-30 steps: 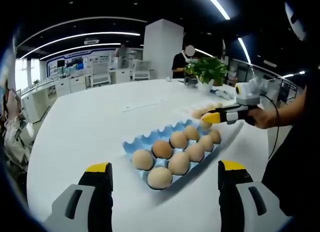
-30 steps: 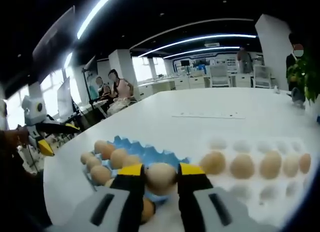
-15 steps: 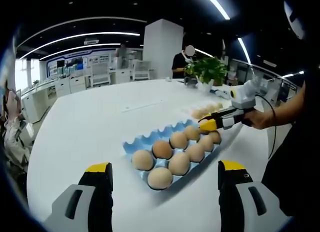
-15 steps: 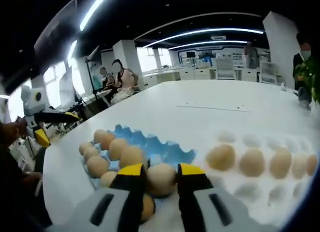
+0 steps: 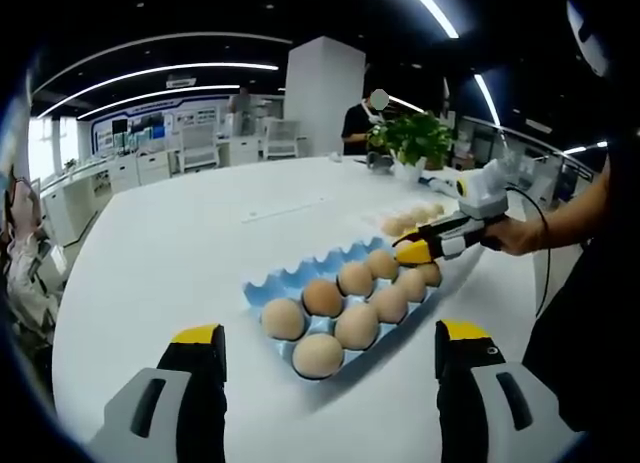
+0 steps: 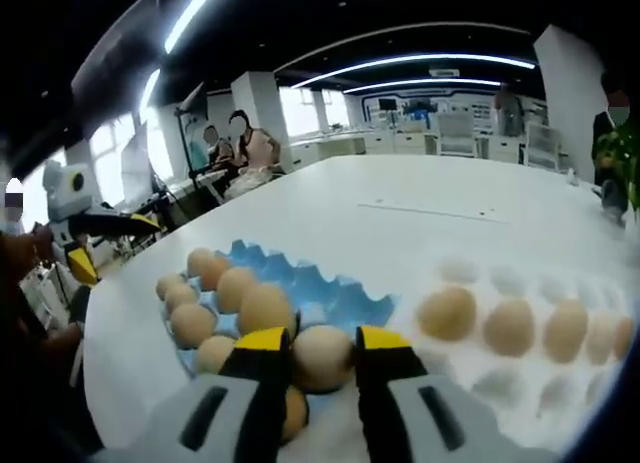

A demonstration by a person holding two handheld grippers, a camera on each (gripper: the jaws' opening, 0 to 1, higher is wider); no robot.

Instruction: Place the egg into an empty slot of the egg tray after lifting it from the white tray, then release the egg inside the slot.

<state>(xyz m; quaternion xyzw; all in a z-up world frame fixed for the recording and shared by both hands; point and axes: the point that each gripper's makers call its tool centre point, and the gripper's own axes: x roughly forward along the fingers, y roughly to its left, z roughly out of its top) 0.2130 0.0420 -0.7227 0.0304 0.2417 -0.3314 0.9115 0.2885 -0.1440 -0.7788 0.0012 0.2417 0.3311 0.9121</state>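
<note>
A brown egg [image 6: 322, 360] sits pinched between the yellow-tipped jaws of my right gripper [image 6: 322, 335], just over the near corner of the blue egg tray [image 6: 333, 295]. That tray holds several brown eggs; its far row has bare slots. In the left gripper view, the right gripper [image 5: 412, 251] hovers over the far right end of the blue egg tray [image 5: 292, 279], and the held egg is hard to pick out among the others. My left gripper [image 5: 330, 335] stands wide open in front of the tray, holding nothing. The white tray [image 6: 505, 385] carries a row of eggs.
All of this rests on a large white table [image 5: 170, 253]. A potted plant [image 5: 412, 138] stands at its far side, beyond the white tray [image 5: 395, 215]. A person's hand [image 5: 520, 235] holds the right gripper. Seated people [image 6: 240, 148] and desks are far behind. My left gripper [image 6: 100, 228] is at the table's left edge.
My right gripper has carried the egg down and closer to the blue tray's end slots. The left gripper has stayed open and still.
</note>
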